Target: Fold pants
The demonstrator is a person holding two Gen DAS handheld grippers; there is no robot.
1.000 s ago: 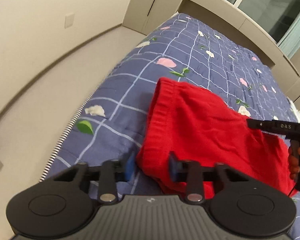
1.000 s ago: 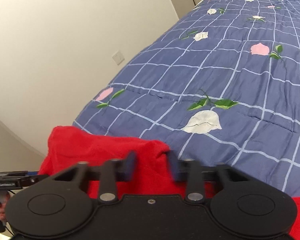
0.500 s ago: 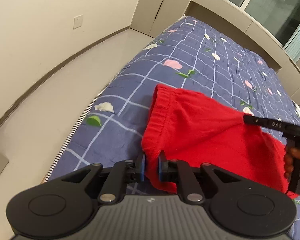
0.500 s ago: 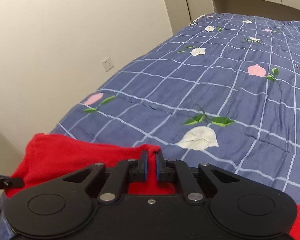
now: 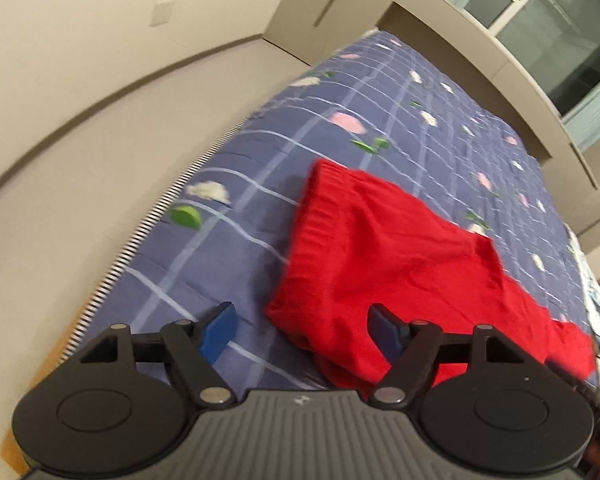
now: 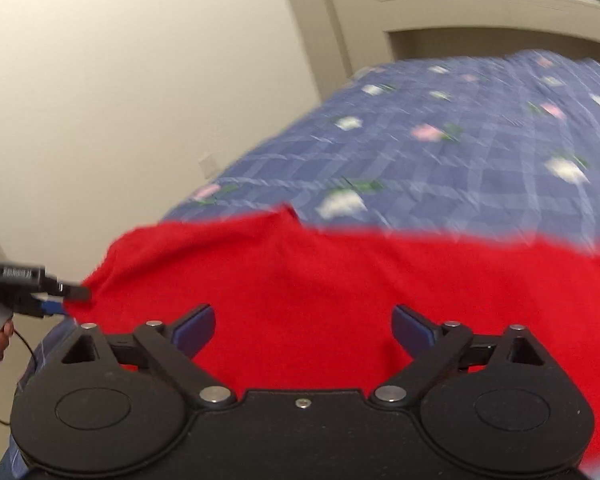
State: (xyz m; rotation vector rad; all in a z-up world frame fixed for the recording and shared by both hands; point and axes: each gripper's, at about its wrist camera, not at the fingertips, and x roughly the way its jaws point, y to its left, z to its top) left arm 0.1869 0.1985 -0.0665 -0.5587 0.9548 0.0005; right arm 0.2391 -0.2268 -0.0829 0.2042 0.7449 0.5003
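Note:
Red pants [image 5: 384,252] lie folded on the blue floral bedspread [image 5: 380,92], waistband toward the bed's left edge. My left gripper [image 5: 302,330] is open, its blue pads spread just above the pants' near corner, holding nothing. My right gripper [image 6: 304,326] is open over the red cloth [image 6: 340,272], holding nothing. The left gripper also shows at the left edge of the right wrist view [image 6: 40,292], beside the pants' corner. Both views are motion-blurred.
The bed's striped left edge [image 5: 140,236] drops to a beige floor [image 5: 60,152] beside a wall with a socket [image 5: 162,12]. A headboard ledge [image 5: 480,48] and window [image 5: 548,28] lie beyond the bed.
Both grippers were shut on the pants' edge half a second ago; now both have opened and let the cloth go. The pants lie on the bed.

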